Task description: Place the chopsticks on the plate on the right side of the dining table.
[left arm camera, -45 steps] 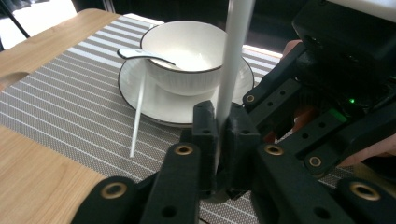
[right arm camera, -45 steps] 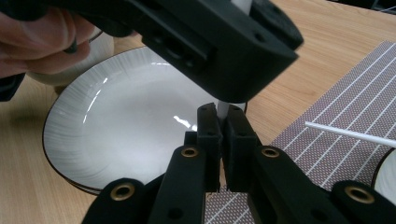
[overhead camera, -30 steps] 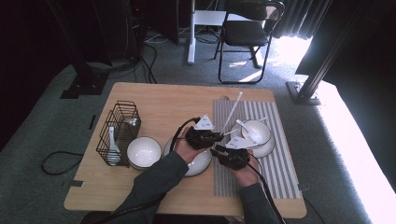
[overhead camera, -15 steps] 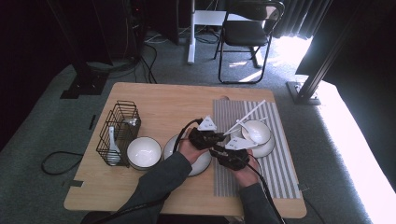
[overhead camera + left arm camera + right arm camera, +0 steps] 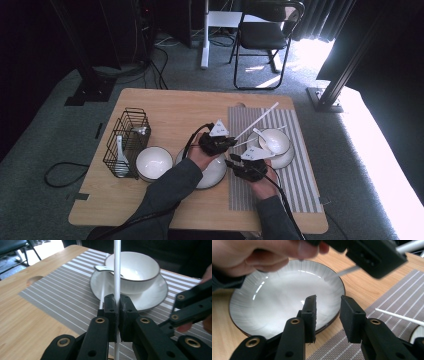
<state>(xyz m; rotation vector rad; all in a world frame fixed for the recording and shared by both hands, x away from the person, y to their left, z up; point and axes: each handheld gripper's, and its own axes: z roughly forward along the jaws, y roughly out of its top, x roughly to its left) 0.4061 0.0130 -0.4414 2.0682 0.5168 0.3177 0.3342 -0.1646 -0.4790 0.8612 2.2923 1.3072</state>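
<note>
Left gripper (image 5: 117,315) jaws clamped on a white chopstick (image 5: 116,270) that runs up between them; second chopstick (image 5: 102,298) lies just behind the jaws on the striped mat (image 5: 62,285). Beyond the jaws: bowl (image 5: 135,267) with spoon (image 5: 105,268) on a saucer (image 5: 155,293). Right gripper (image 5: 328,315) jaws have just been opening, nothing between them, over the edge of the ribbed plate (image 5: 274,305). Wooden surface (image 5: 170,107): wire basket (image 5: 127,140) and another bowl (image 5: 154,162) well left. Chair (image 5: 267,35) behind on grey carpet.
</note>
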